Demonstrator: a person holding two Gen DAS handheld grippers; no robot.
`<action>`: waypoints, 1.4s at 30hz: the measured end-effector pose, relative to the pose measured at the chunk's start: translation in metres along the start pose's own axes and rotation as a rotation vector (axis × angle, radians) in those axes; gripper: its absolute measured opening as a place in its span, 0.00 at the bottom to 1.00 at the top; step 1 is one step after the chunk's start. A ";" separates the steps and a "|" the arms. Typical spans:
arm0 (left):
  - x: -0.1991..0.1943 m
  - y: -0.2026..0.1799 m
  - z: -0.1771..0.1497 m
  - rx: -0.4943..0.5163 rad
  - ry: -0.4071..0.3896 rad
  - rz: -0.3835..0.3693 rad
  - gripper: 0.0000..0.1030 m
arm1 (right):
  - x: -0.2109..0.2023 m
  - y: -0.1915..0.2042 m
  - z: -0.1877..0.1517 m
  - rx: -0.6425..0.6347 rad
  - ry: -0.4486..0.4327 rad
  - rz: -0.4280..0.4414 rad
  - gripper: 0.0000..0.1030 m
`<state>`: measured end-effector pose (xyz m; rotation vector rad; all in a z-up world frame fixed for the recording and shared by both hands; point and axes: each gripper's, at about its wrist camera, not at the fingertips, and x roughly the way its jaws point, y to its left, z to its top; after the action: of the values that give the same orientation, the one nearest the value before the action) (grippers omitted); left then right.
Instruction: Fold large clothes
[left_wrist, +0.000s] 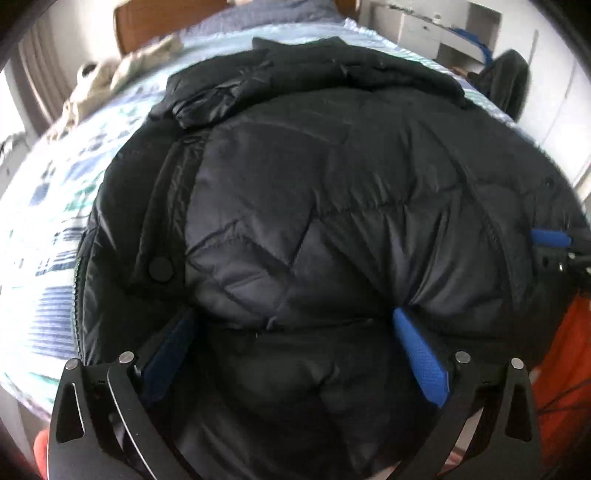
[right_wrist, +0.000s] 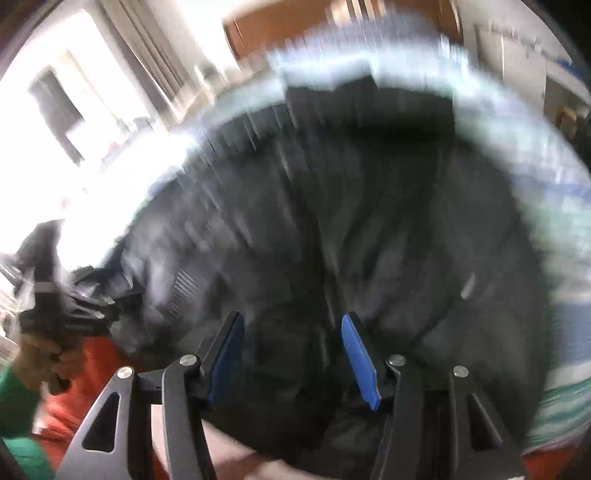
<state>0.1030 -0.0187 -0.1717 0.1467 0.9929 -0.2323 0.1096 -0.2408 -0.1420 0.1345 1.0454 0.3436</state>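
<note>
A large black quilted puffer jacket (left_wrist: 314, 206) lies spread on a bed, with a sleeve folded across its far end. My left gripper (left_wrist: 291, 325) is open wide, its blue pads (left_wrist: 421, 358) pressed into the jacket's near edge. My right gripper (right_wrist: 291, 328) is open over the same jacket (right_wrist: 332, 221), which is motion-blurred in the right wrist view; its fingers stand just above the fabric. The right gripper's blue pad also shows at the far right of the left wrist view (left_wrist: 550, 238). The left gripper and the hand holding it show at the left of the right wrist view (right_wrist: 62, 314).
The bed has a blue and white patterned sheet (left_wrist: 55, 229). A beige garment (left_wrist: 122, 74) lies at its far left. A wooden headboard (left_wrist: 155, 18), white drawers (left_wrist: 417, 29) and a dark chair (left_wrist: 506, 81) stand behind. An orange cloth (left_wrist: 569, 362) is at the right.
</note>
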 end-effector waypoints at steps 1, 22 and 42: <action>-0.001 0.002 0.001 -0.011 0.003 -0.009 0.99 | 0.001 0.001 -0.004 -0.007 -0.042 -0.008 0.55; -0.067 0.020 -0.048 -0.023 0.095 0.005 0.99 | -0.040 -0.005 -0.019 0.036 0.077 -0.016 0.55; -0.058 0.111 -0.044 -0.450 0.052 -0.188 0.99 | -0.100 -0.117 -0.055 0.358 -0.023 -0.038 0.55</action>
<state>0.0662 0.1055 -0.1449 -0.3538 1.0879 -0.1721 0.0415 -0.3878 -0.1184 0.4375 1.0781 0.1173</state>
